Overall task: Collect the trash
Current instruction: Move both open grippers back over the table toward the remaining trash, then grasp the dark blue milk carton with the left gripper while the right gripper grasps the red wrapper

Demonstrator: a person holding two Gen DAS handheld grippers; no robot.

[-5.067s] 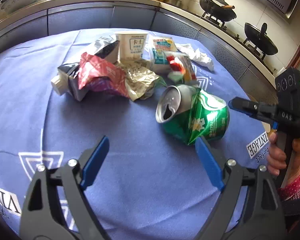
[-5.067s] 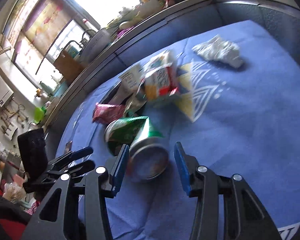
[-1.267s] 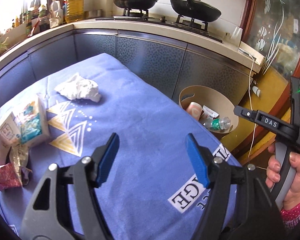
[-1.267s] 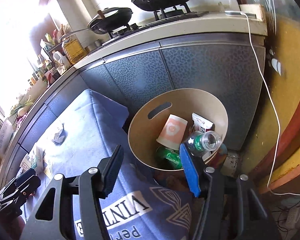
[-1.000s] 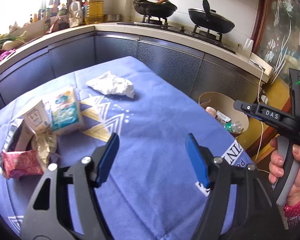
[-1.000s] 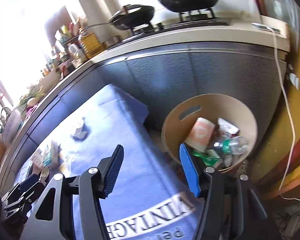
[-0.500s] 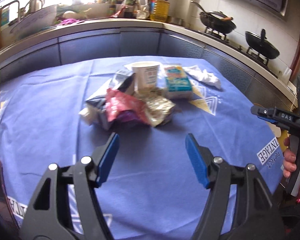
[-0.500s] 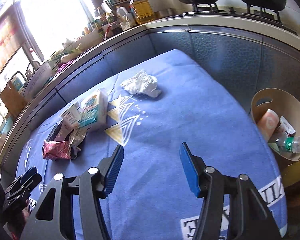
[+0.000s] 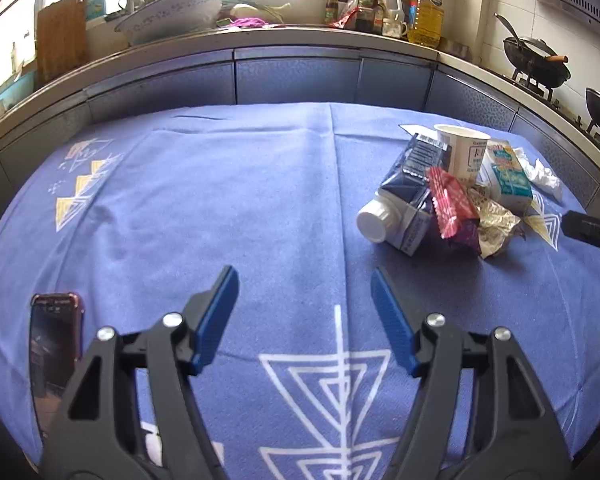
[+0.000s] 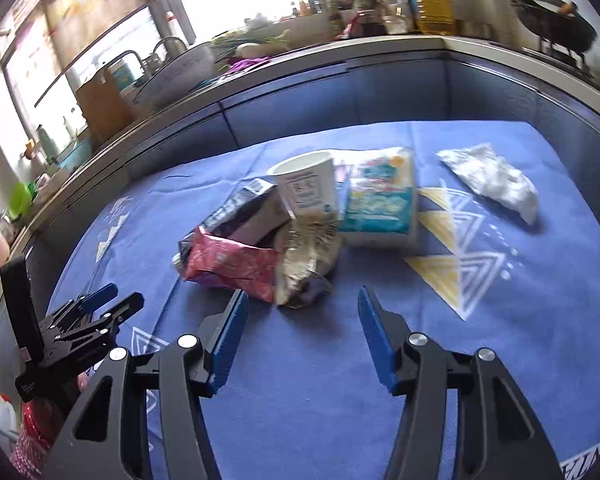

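Both tools have swung back from the bin to the surface (image 9: 260, 184); my left tool (image 9: 304, 316) and right tool (image 10: 300, 332) gape empty. Can's gone; the trash pile (image 10: 296, 224) lies far-centre, tissue (image 10: 492, 180) far right.

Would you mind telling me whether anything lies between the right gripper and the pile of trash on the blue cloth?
Nothing visible does. The right gripper is open and empty, with only bare blue cloth between it and the nearest trash, the crumpled foil wrapper and the red wrapper.
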